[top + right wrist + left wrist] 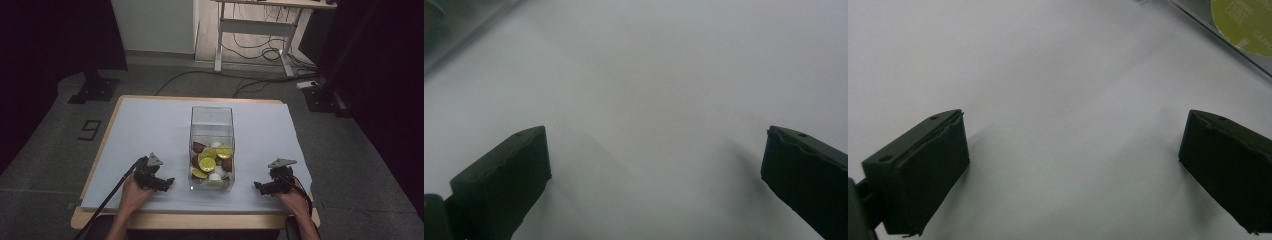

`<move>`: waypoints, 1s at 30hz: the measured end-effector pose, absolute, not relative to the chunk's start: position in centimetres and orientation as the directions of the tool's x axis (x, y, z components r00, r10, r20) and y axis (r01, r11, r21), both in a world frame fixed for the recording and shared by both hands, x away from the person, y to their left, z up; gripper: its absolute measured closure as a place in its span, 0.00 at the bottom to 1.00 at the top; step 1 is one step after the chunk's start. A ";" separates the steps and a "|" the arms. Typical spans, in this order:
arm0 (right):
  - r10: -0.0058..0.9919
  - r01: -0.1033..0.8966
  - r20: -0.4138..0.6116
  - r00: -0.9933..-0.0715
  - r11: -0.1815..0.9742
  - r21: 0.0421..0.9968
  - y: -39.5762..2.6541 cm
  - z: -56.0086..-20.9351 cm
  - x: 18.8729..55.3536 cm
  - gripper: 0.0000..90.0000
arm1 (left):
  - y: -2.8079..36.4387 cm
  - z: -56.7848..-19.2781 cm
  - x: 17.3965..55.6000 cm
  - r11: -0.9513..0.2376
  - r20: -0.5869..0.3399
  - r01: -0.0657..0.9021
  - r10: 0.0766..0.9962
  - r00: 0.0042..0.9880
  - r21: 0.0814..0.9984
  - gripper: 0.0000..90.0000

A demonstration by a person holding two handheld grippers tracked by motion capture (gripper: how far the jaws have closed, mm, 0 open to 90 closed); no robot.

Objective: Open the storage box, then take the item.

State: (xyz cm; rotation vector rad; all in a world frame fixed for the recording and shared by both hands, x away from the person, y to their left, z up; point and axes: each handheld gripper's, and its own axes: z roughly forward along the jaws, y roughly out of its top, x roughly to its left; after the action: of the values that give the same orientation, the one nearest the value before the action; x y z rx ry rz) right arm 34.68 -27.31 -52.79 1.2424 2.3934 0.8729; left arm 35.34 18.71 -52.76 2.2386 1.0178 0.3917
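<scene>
A clear plastic box [212, 120] stands upright in the middle of the table, its lower part holding several round capsules with yellow-green, brown and white tops [207, 164]. My left gripper [165, 183] rests low over the white table cover just left of the box, open with nothing between its jaws. My right gripper [260, 188] sits low to the right of the box, also open and empty. In the left gripper view the wide gap of my left gripper [1073, 150] shows bare cover, with the box's edge and a yellow-green capsule [1245, 20] at top right. My right gripper [656, 160] frames bare cover too.
The white cover [150, 130] spreads over a wooden table [200, 220] whose edge lies close to both hands. Beyond the table are a dark stand base [95, 90], floor cables [200, 75] and a white desk frame [255, 30].
</scene>
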 end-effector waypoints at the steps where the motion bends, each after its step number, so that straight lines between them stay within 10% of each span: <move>1: 0.817 0.624 0.004 -0.577 0.438 0.647 -27.3 -52.9 34.6 0.00 | 18.7 -52.8 35.3 -0.495 0.005 0.564 0.755 0.656 0.660 0.00; 30: 0.808 0.599 0.004 -0.589 0.433 0.674 -27.8 -52.4 34.4 0.00 | 18.8 -52.8 35.4 -0.491 -0.005 0.570 0.754 0.656 0.659 0.00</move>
State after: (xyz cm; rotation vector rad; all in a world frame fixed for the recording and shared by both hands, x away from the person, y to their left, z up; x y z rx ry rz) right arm 34.40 -27.81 -52.35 1.2079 2.3709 0.9220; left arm 35.41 18.78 -52.83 2.2367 1.0216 0.3771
